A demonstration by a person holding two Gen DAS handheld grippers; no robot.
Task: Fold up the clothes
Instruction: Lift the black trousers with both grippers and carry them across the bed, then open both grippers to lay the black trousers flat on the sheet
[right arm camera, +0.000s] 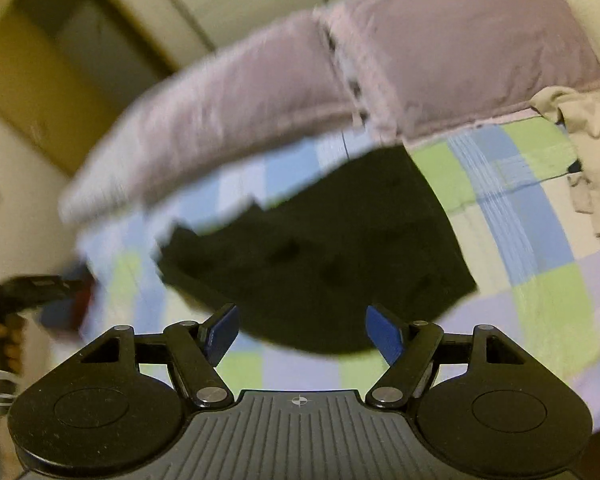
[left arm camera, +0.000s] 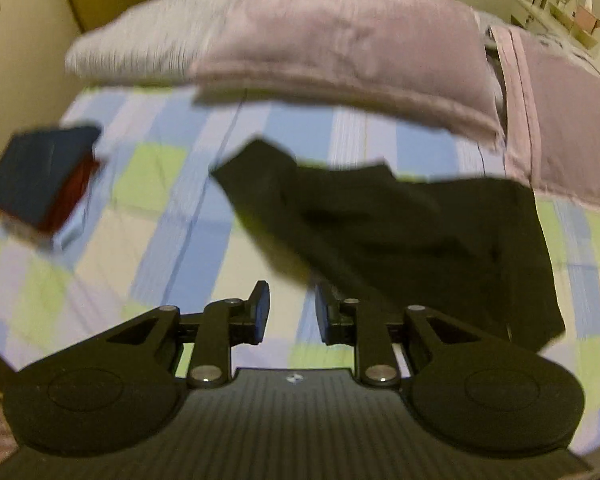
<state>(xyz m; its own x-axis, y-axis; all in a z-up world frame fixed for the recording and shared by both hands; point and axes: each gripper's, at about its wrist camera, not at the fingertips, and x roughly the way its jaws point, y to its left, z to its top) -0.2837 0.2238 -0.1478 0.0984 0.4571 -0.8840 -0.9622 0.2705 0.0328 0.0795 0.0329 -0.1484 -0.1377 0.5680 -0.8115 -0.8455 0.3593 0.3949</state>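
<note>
Clothes on the checked bedsheet (left arm camera: 172, 216): far left in the left wrist view sits a folded stack of dark blue and red garments (left arm camera: 40, 176), well apart from the black garment (left arm camera: 400, 240) spread flat mid-bed, below 2 mauve pillows (left arm camera: 340, 48). Left gripper (left arm camera: 290, 310) hovers at the black garment's near edge, its 2 fingers narrowly parted with nothing between them. In the right wrist view, right gripper (right arm camera: 300, 334) hangs over the same garment's near hem, fingers spread wide and empty, a beige cloth (right arm camera: 592, 152) bunched far right
</note>
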